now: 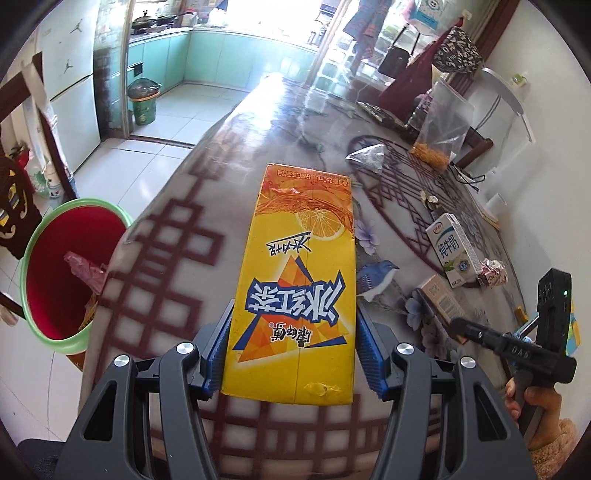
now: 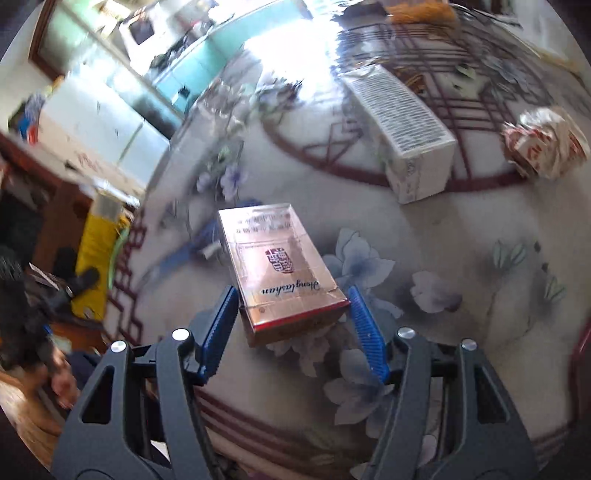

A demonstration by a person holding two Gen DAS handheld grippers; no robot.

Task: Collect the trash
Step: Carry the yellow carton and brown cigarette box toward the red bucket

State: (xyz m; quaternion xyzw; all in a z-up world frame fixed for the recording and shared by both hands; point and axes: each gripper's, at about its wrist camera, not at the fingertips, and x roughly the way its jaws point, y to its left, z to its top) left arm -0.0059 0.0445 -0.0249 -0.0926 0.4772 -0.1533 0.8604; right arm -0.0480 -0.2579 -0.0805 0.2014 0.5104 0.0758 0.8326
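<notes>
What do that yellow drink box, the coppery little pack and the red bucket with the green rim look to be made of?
Yellow drink carton: apparently coated paperboard, with a glossy print, folded seams and a dented corner.
Coppery cigarette pack: seemingly thin card with a metallic sheen, probably under clear film, judging by the glare.
Red bucket: likely moulded plastic, with smooth even colour and a rolled green rim.

Home kitchen-diner, fridge (image 1: 70, 85), teal cabinets (image 1: 221, 59), wok (image 1: 146, 20)
</notes>
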